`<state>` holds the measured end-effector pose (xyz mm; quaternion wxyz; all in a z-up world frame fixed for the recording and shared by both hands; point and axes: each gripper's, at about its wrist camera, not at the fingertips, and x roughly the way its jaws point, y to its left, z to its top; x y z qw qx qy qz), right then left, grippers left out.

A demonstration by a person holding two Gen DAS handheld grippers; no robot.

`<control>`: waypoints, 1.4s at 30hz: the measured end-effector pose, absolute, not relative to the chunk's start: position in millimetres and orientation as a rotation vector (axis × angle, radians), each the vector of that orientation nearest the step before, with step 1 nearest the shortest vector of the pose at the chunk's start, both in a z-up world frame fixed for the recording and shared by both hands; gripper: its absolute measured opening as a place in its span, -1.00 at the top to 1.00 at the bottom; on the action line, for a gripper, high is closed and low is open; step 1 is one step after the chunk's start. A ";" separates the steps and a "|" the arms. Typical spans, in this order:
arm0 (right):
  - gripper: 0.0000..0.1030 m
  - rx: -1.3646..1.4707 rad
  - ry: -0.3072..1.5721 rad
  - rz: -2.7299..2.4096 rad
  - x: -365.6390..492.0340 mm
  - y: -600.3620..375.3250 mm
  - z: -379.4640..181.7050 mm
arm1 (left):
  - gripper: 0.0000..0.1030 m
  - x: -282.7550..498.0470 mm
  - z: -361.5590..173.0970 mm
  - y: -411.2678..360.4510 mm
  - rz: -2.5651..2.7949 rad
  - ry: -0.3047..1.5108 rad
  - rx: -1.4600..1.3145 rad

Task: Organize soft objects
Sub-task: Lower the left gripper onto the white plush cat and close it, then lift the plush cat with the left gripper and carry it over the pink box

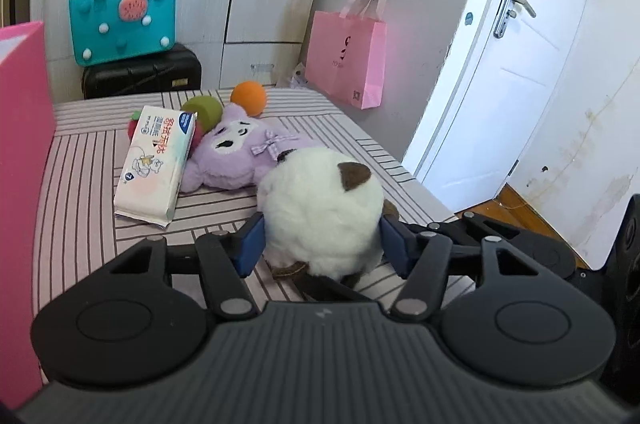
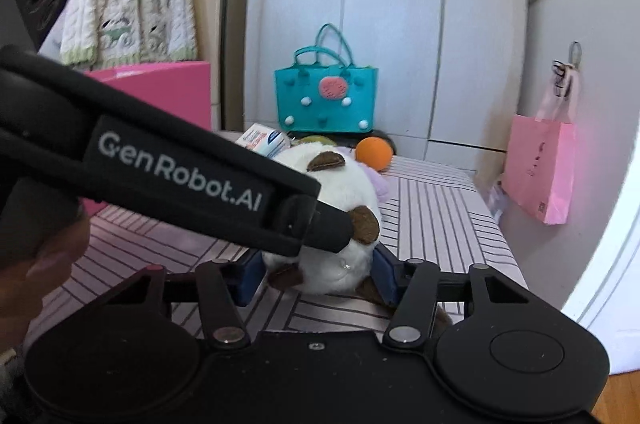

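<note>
Both grippers bracket white plush (image 1: 320, 208) on striped bed (image 1: 80, 208): left gripper (image 1: 322, 244) pads touching, gripping; right gripper (image 2: 316, 274) contact unclear. Beyond: tissue pack (image 1: 154, 166), purple plush (image 1: 240, 152), orange ball (image 1: 249, 98). Far: teal bag (image 1: 122, 22), wardrobe (image 2: 400, 4); right: pink bag (image 1: 346, 58), door (image 1: 520, 44).

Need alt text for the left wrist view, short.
The left gripper straddles a white plush toy with brown ears on a striped bed, blue pads at its sides. Behind it lie a purple plush, a tissue pack, and green and orange balls; a teal bag and pink bag stand by the wall.
</note>
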<state>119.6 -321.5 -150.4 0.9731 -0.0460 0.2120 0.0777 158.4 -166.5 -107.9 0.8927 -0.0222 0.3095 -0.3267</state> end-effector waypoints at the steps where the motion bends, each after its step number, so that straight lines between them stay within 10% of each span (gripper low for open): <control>1: -0.18 -0.083 0.434 0.154 117.7 -320.3 -151.1 | -0.14 157.0 -107.6 -166.6 -0.672 0.649 -0.047; 42: -0.22 -0.282 0.373 0.494 54.7 -219.5 11.2 | -0.11 73.7 37.5 -30.5 -0.677 0.625 0.044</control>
